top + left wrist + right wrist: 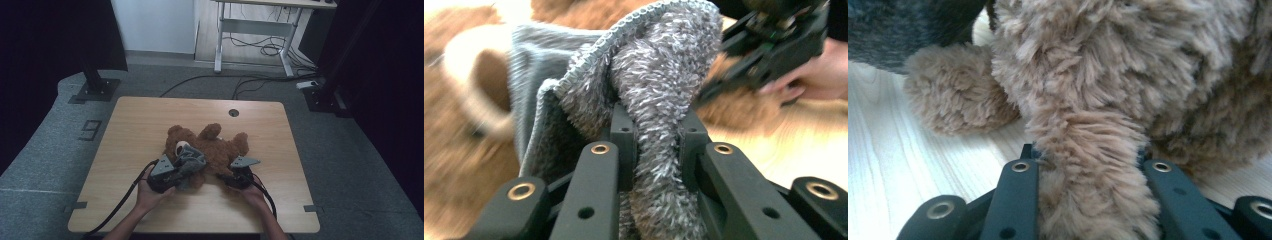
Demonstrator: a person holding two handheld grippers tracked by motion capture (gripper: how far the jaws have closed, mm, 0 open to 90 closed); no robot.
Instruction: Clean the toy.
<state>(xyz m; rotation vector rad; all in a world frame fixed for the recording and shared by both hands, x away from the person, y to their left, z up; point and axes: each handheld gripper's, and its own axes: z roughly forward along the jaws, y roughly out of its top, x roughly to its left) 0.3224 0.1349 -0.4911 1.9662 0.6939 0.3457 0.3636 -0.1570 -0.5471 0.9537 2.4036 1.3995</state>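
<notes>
The brown teddy bear [207, 147] is lying mid-bench [130, 125], with the left gripper [167, 176] clenching the grey fuzzy garment [659, 100] and the right gripper [239, 176] pinching a tuft of bear fur [1088, 165]. Pulling too hard is probably risking fur slipping free. Plenty of open bench all around, edges well apart.

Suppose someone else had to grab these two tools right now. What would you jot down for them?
Left gripper: jaws shut on a fold of the grey fuzzy garment.
Right gripper: jaws shut on a limb of the brown teddy bear.
Where: the bear lies mid-table, the garment bunched by its head, near the person's edge.
Done: both grips taken.
Left: probably work the garment along the bear; whether it goes on or off, I cannot tell.
</notes>
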